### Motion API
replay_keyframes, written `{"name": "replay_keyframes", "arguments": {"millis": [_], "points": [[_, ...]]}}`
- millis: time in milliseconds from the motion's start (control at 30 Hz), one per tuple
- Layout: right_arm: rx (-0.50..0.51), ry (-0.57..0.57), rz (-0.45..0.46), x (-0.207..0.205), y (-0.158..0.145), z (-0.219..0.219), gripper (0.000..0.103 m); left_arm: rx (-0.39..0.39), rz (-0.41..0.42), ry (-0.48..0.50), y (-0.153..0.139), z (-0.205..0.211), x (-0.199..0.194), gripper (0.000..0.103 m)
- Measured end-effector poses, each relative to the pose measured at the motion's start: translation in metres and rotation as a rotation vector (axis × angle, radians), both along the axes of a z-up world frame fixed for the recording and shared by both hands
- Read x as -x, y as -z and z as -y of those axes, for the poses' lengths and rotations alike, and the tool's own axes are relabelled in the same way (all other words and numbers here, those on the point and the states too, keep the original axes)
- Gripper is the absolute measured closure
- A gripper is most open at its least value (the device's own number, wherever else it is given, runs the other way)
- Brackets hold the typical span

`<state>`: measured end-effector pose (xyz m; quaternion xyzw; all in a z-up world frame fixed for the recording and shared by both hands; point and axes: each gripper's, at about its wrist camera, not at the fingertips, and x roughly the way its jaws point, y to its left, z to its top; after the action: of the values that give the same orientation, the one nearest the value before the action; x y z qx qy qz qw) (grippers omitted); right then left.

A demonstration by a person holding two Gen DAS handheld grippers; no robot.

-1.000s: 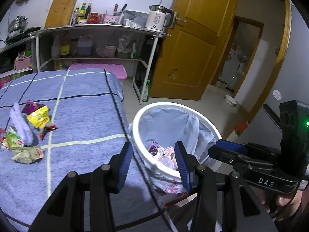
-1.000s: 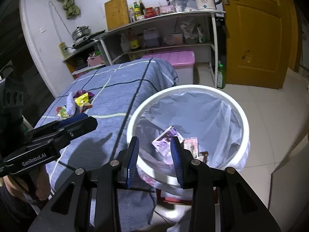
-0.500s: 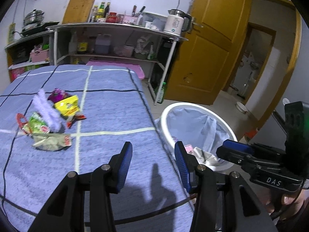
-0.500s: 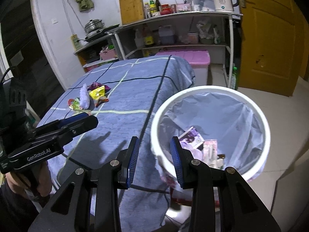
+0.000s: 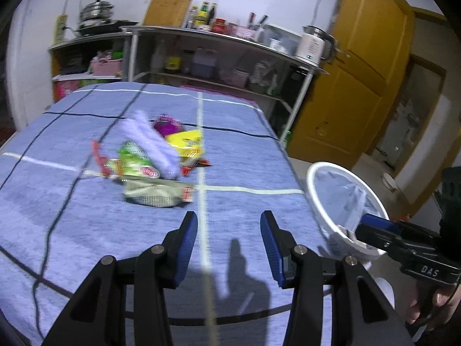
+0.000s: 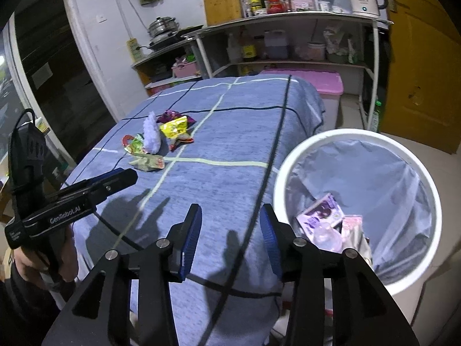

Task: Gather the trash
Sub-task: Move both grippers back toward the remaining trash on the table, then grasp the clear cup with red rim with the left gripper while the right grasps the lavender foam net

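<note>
**Both grippers empty over bare cloth**

The left gripper (image 5: 229, 242) stands half open, holding nothing; the right gripper (image 6: 230, 236) is opening, nothing between its jaws. Crinkled wrappers (image 6: 157, 139) lie heaped far left on the woven blue surface (image 6: 230, 150), with bare cloth between. The round white bin (image 6: 357, 135) stands just beside the right edge.

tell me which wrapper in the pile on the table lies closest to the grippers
The flattened pale olive wrapper with a red patch at one end. It lies at the near edge of the pile; the yellow packet and purple wrapper sit behind it, toward the shelves.
</note>
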<state>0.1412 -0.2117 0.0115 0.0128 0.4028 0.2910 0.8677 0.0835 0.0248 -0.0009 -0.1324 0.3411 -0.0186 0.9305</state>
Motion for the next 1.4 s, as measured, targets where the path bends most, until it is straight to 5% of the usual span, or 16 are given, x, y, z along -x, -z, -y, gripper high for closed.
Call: {"name": "replay_keyframes", "arguments": {"millis": [300, 900, 1400], "points": [[0.003, -0.052, 0.007, -0.008, -0.002, -0.024, 0.060, 0.004, -0.004, -0.128, 0.004, -0.045, -0.001, 0.052], [0.017, -0.136, -0.007, -0.033, 0.002, -0.072, 0.060, 0.043, -0.017, -0.200, 0.012, -0.082, -0.019, 0.047], [0.052, -0.276, -0.014, -0.056, 0.009, -0.157, 0.060, 0.064, -0.014, -0.257, 0.016, -0.125, -0.021, 0.047]]}}
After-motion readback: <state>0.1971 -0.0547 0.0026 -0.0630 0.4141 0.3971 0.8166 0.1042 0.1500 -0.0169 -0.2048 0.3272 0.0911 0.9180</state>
